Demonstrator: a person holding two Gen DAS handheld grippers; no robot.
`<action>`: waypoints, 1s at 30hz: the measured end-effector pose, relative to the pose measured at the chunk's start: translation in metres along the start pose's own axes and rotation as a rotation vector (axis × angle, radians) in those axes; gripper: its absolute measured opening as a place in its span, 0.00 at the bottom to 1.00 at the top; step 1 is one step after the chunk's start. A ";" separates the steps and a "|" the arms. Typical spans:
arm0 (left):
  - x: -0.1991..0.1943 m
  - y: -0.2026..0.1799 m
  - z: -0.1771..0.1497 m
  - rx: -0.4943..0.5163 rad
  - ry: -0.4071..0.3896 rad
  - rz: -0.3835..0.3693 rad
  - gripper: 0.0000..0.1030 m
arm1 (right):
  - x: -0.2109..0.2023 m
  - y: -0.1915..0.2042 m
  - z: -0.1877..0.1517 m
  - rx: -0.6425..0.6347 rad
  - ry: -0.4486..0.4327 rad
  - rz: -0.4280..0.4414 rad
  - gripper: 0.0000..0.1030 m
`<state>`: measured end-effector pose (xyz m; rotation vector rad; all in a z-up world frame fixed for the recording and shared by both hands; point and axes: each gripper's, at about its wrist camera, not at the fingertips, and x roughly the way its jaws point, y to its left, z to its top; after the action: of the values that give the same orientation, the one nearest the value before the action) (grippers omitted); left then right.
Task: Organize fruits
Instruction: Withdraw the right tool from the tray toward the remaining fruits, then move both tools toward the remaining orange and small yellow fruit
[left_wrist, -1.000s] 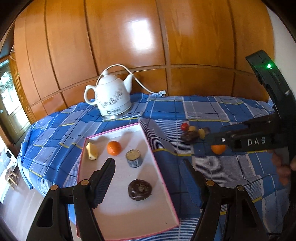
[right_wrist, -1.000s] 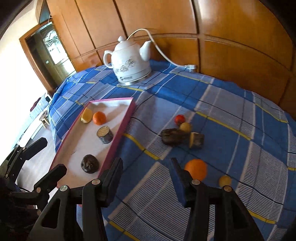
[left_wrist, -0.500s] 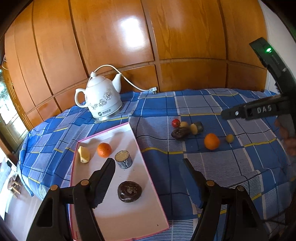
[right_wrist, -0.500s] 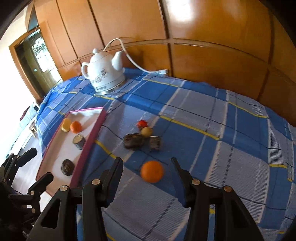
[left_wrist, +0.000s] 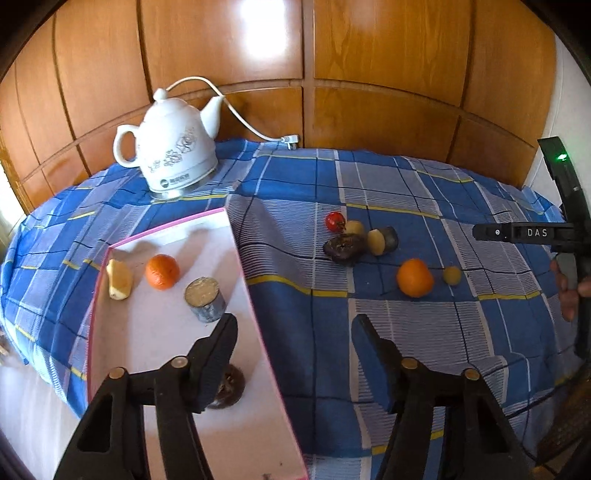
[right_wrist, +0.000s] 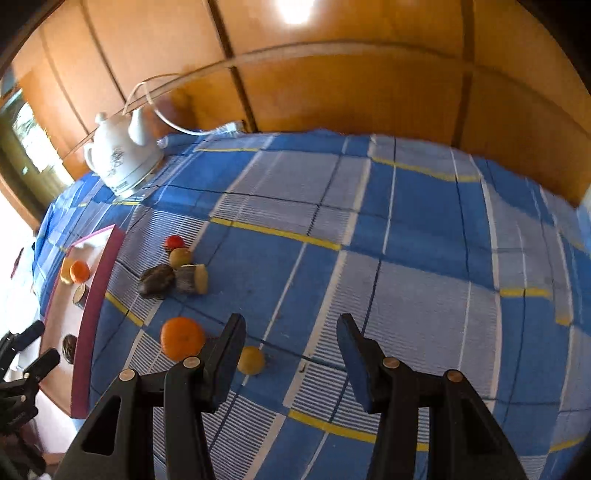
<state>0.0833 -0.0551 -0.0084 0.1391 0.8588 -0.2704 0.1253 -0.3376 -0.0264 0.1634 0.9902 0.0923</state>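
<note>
A blue, grey-white checked cloth (right_wrist: 406, 229) with yellow lines lies ahead of the black right claw (right_wrist: 290, 343). Left of its fingertips sit an orange fruit (right_wrist: 182, 338) and a yellowish, perhaps greenish, one (right_wrist: 251, 360); far left, a pink-rimmed white tray (right_wrist: 96, 295).

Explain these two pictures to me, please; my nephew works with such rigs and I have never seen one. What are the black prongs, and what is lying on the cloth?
There is no robot here. A person holds a two-finger gripper in each hand, and each carries a wide-angle camera looking along its jaws. One picture comes from the left gripper, the other from the right gripper. Both have their jaws open and hold nothing.

On the blue checked cloth lies a white tray with a pink rim. It holds a small orange fruit, a pale yellow fruit piece, a short grey cylinder and a dark round fruit. Loose on the cloth are a larger orange, a small yellow fruit, a small red fruit and some dark pieces. A white ceramic kettle stands behind.
</note>
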 end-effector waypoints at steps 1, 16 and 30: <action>0.003 -0.002 0.003 0.004 0.006 -0.008 0.58 | -0.001 0.000 0.001 -0.001 -0.002 0.009 0.51; 0.068 -0.020 0.043 -0.026 0.132 -0.100 0.53 | -0.007 -0.009 0.005 0.094 -0.007 0.056 0.51; 0.104 -0.028 0.063 -0.016 0.158 -0.111 0.57 | -0.016 -0.045 0.008 0.290 -0.040 0.073 0.51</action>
<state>0.1857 -0.1149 -0.0466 0.0991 1.0270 -0.3599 0.1228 -0.3847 -0.0169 0.4657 0.9549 0.0115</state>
